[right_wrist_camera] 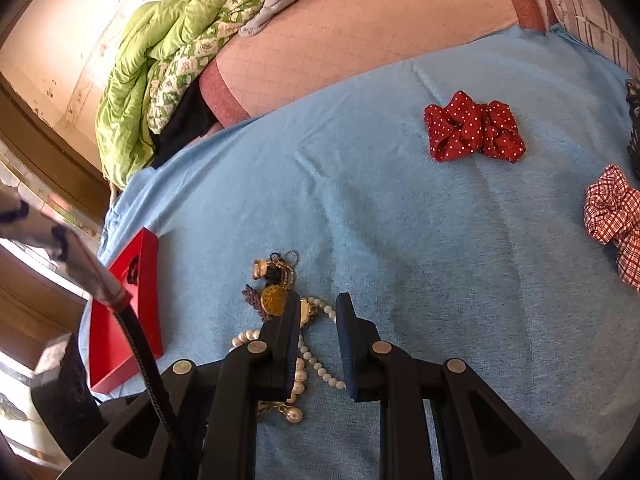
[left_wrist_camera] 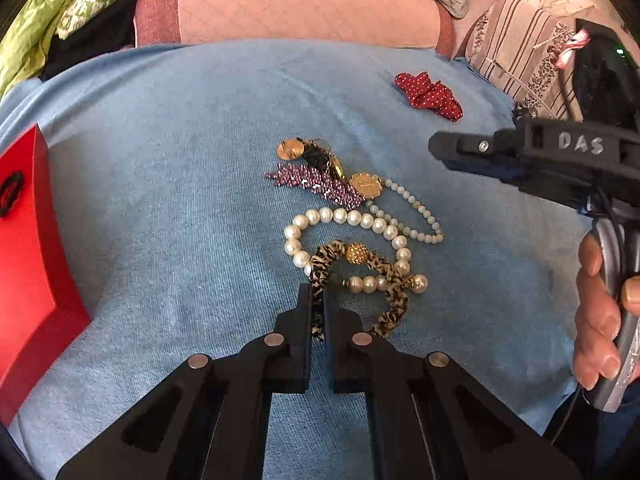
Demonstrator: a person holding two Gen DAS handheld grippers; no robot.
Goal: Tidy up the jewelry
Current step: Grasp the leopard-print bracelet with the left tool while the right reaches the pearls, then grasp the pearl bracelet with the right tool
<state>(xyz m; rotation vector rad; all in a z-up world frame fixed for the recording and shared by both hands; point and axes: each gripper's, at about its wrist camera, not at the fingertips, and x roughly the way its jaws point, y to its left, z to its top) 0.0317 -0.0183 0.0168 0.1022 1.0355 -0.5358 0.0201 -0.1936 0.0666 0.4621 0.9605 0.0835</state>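
Jewelry (left_wrist_camera: 352,220) is heaped mid-cloth on the blue cloth (left_wrist_camera: 160,200). Nearest, a leopard-print bracelet (left_wrist_camera: 320,276) is pinched by the left gripper (left_wrist_camera: 317,296); tangled pearls (left_wrist_camera: 340,216) could be dragged along. Farther right, the right gripper (right_wrist_camera: 318,312) is held slightly apart, empty. A red box (left_wrist_camera: 28,260) is seen left.

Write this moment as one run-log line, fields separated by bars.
left gripper: shut on leopard-print fabric bracelet | right gripper: open, empty, above pale bead strand | red box: untouched
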